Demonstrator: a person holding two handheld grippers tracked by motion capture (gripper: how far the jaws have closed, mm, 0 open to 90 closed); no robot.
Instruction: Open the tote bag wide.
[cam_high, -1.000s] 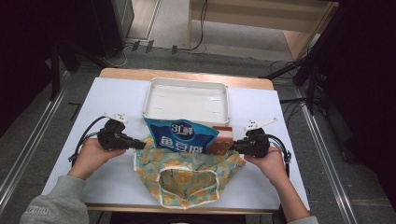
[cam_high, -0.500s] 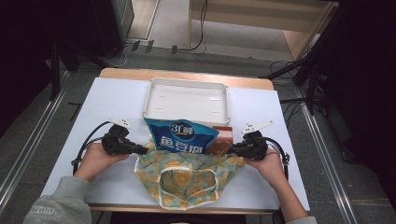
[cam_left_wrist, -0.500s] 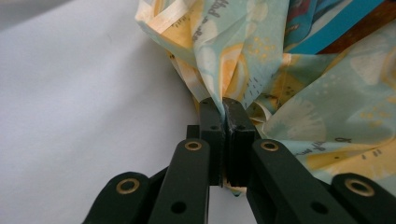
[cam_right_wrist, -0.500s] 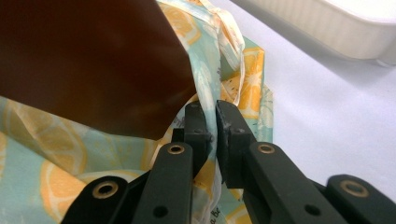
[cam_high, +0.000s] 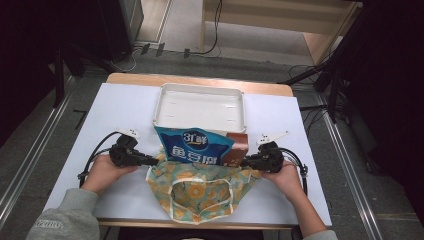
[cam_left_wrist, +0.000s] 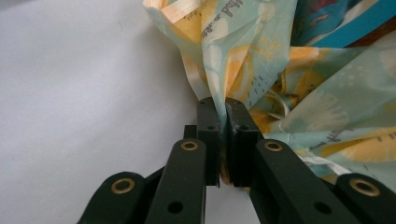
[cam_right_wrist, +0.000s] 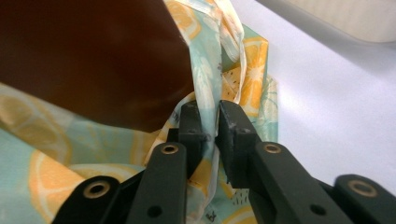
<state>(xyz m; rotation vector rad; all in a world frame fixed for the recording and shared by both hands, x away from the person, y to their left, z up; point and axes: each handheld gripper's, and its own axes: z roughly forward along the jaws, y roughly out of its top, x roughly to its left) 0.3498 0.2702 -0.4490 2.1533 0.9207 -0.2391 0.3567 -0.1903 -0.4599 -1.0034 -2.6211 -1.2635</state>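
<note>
Both pairs of jaws have just been opening a little, each with cloth of the bag between them, while the hands have barely shifted since the earlier frames and the bag mouth looks much as it did; the white worktop (cam_high: 125, 115) carries everything, with a white tray (cam_high: 200, 106) standing empty at its far middle; the lemon-print bag (cam_high: 200, 192) lies at the near edge, pulled out sideways between the two hands, its looped handle lying on top toward the person; a blue snack packet (cam_high: 194, 146) stands in the bag's mouth, leaning against the tray's near rim, and a brown packet (cam_high: 237, 148) sits just beside it on the right; the left gripper (cam_high: 156, 161) pinches the bag's left rim, and in the left gripper view (cam_left_wrist: 221, 112) the jaws stand almost together with a fold of cloth clamped between the pads; the right gripper (cam_high: 243, 162) grips the right rim, and in the right gripper view (cam_right_wrist: 210, 114) a narrow gap shows with a strip of cloth running through it, the pads touching it on both sides.
</note>
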